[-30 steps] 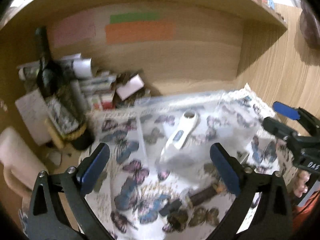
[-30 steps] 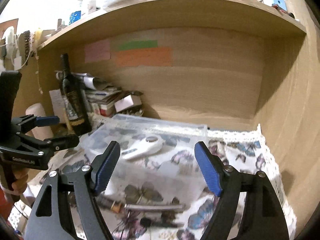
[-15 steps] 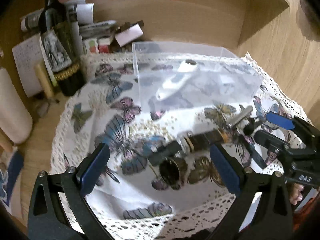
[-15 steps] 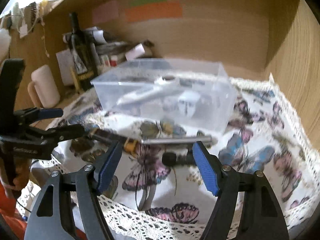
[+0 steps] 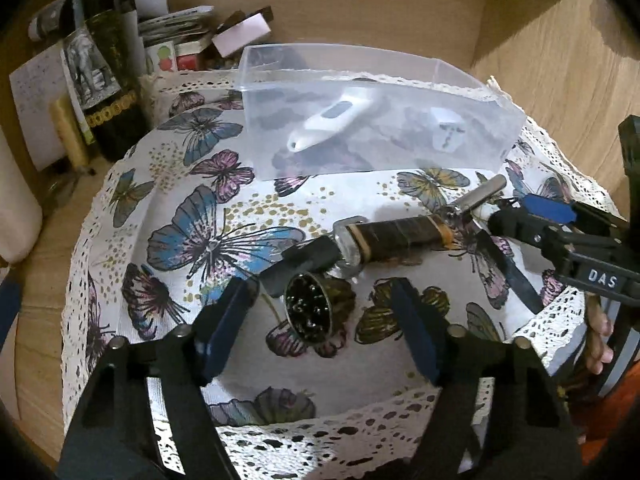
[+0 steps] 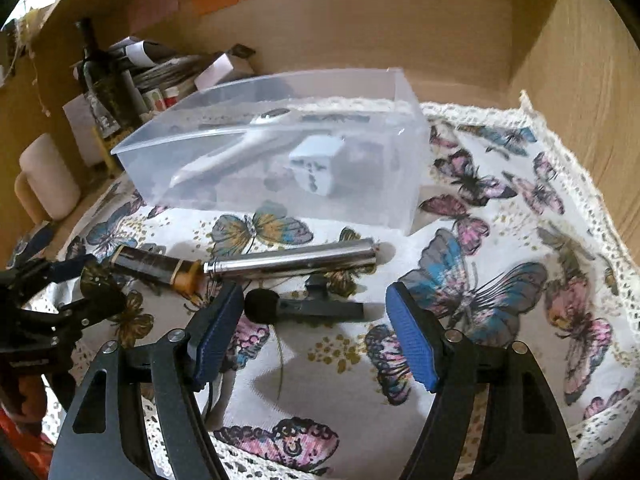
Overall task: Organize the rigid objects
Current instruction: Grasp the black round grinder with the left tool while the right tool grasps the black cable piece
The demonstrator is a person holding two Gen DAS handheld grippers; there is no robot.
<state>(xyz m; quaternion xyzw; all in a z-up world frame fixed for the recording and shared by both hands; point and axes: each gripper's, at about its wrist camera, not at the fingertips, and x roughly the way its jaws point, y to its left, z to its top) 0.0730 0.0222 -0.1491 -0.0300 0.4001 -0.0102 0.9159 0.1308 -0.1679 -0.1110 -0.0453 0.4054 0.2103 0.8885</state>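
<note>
While both grippers hang low over the butterfly cloth [image 6: 500,208], nothing is in either one's grasp. Farthest left, off the cloth, stand a wine bottle [image 5: 100,80] and a heap of papers [image 5: 176,28], no part of the job as far as I can judge. The left gripper [image 5: 320,320] has its jaws spread wide, bracketing a small dark round cap [image 5: 310,312] that lies on its side with the open mouth toward the camera; the blue pads touch nothing. Just behind the cap, a black block [image 5: 304,260] leans against the butt of a knife [image 6: 248,266], whose banded handle runs rightward into a metal sheath. Behind that sits the clear plastic bin [image 6: 404,184], already holding a white thermometer [image 5: 332,120] and a white plug adapter [image 6: 320,168]. On the right, the right gripper [image 6: 312,332] is equally wide open and empty, straddling a small black clip-on microphone [image 6: 304,308] that lies crosswise just in front of the knife.

My guess is that the risks come from crowding. The cap may roll or skid sideways if one pad meets it before the other, and it could knock the black block. The microphone lies so near the sheath that a deep reach might nudge or catch the knife as well. With both tools working close together, they could also bump.
</note>
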